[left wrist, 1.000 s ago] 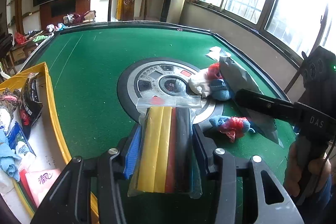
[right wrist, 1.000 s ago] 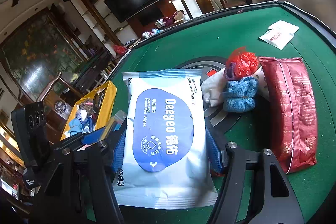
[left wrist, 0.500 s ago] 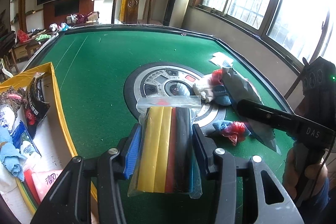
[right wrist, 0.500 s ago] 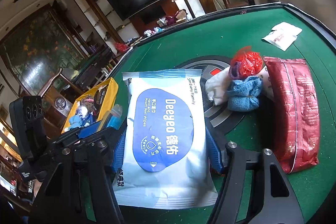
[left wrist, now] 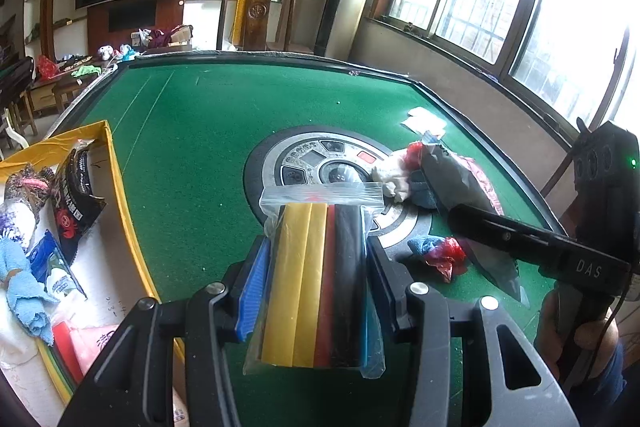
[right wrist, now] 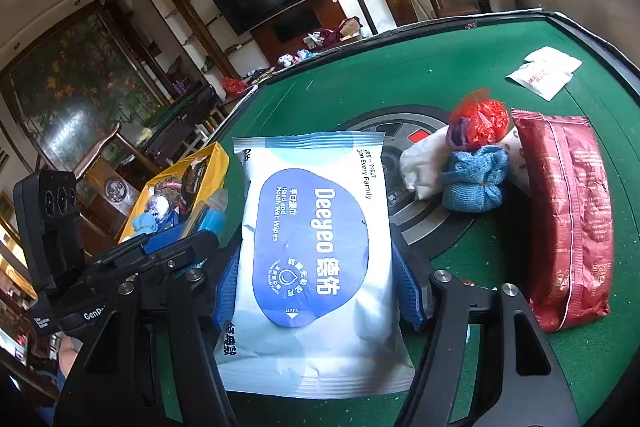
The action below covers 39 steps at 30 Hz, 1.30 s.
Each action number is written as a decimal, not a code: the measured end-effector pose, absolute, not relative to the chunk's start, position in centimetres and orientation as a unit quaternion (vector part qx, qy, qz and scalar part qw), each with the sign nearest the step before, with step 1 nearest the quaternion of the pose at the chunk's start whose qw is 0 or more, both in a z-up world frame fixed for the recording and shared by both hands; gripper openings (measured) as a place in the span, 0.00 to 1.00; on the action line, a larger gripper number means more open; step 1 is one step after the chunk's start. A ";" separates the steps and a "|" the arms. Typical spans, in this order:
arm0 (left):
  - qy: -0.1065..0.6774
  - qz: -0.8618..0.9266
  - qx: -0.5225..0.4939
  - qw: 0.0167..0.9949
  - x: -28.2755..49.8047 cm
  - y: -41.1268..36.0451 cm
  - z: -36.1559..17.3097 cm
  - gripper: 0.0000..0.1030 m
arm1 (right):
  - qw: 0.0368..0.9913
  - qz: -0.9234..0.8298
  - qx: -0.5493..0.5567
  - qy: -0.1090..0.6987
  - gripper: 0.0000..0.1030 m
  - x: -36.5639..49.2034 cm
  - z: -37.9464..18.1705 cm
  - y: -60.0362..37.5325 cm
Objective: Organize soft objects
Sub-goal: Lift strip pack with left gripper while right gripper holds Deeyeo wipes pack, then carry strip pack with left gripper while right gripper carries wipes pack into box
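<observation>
clear bag of yellow, red and black rolls (left wrist: 320,275) pinched in the left tongs (left wrist: 316,279), up off the green table (left wrist: 192,131). wipes pack (right wrist: 316,267) clamped in the right tongs (right wrist: 320,279), also above the felt. yellow box (left wrist: 110,163) off to the left, already stuffed with a blue cloth (left wrist: 22,291) and a black packet (left wrist: 74,195). still out near the round center panel (left wrist: 316,163): red packet (right wrist: 568,219), blue cloth bundle (right wrist: 474,183), red net ball (right wrist: 480,123), white sachets (right wrist: 544,71).
</observation>
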<state>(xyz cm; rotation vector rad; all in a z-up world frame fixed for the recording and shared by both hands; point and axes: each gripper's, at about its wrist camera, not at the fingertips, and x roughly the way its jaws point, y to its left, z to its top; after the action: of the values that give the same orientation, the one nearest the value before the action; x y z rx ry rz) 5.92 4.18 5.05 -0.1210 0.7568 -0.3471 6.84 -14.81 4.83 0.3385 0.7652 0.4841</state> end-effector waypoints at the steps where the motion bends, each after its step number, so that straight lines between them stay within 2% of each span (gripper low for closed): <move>1: 0.367 -0.168 -0.060 0.913 5.9 4.3 5.1 0.46 | 0.886 0.234 0.162 0.367 0.63 6.9 4.8 -14.8; 12: 0.345 -0.148 -0.087 0.923 4.8 6.7 6.3 0.46 | 0.881 0.253 0.149 0.370 0.63 7.2 4.4 -13.7; 22: 0.315 -0.098 -0.134 0.935 1.3 12.7 7.5 0.46 | 0.873 0.275 0.149 0.374 0.63 7.2 4.4 -11.8; 30: 0.299 -0.044 -0.168 0.938 -1.3 18.2 7.2 0.46 | 0.861 0.311 0.142 0.377 0.63 6.7 4.7 -6.8; 39: 0.305 0.019 -0.189 0.933 -2.0 22.0 4.6 0.46 | 0.844 0.353 0.090 0.394 0.63 6.8 4.3 2.0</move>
<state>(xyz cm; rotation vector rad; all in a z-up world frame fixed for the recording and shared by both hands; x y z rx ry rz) -1.99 22.02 4.58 -0.3858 0.6240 0.0384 6.79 2.03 4.28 0.1896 0.8307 0.7453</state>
